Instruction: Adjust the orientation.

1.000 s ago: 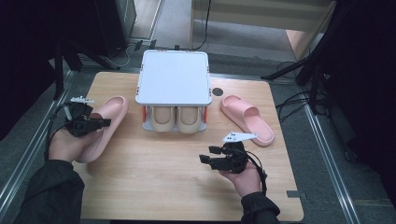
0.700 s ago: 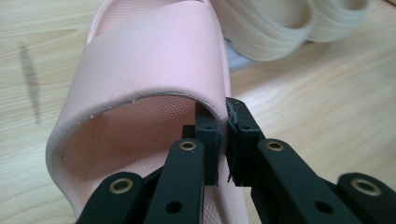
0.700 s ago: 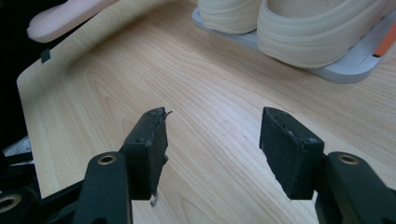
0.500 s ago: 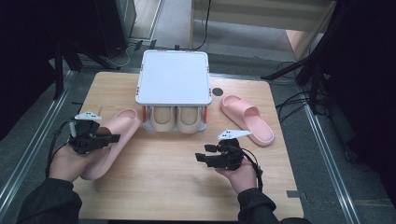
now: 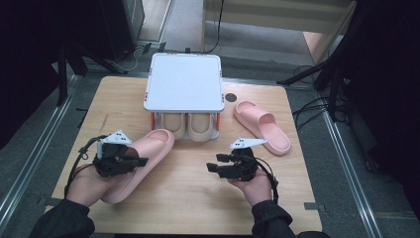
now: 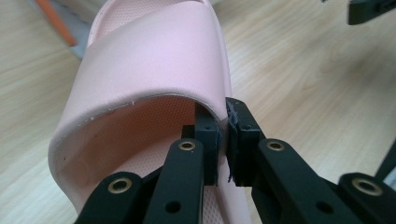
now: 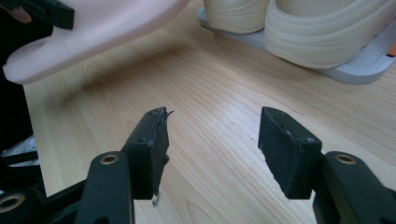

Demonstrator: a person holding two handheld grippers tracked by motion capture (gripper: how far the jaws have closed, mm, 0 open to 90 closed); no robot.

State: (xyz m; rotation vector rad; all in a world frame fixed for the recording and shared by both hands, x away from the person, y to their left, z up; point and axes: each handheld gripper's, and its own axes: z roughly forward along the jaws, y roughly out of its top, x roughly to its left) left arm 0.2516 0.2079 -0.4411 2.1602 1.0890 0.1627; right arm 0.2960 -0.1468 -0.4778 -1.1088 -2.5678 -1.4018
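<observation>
— What is the left gripper (image 5: 141, 161) doing?

— It is clenching on the strap edge of a pink slipper (image 5: 141, 161); in the left gripper view one pad (image 6: 208, 135) is sitting inside the strap and the other outside it, with the strap pinched between them. The slipper (image 6: 154, 79) is lying slantwise toward the table's (image 5: 198, 198) near left corner, its toe pointing at the shoe rack (image 5: 184, 82), its heel end sticking out past the person's left hand (image 5: 89, 181).

— And the right gripper (image 5: 213, 164)?

— It is hanging released, jaws wide apart over bare wood, nothing between them. In the right gripper view its pads (image 7: 152, 140) are standing clear of the table (image 7: 219, 140). It is sitting near the middle of the near edge, pointing toward the held slipper (image 7: 88, 28).

— Where is the rack standing?

— At the middle of the far edge, under a white flat top, with a beige pair (image 5: 188, 125) tucked on its lower shelf. The pair (image 7: 299, 23) is showing close ahead of the right gripper.

— Any other shoe?

— A second pink slipper (image 5: 261, 126) is lying toward the right edge, just beside the rack, untouched. A small dark round thing (image 5: 231, 97) is sitting between it and the rack's far right corner.
</observation>
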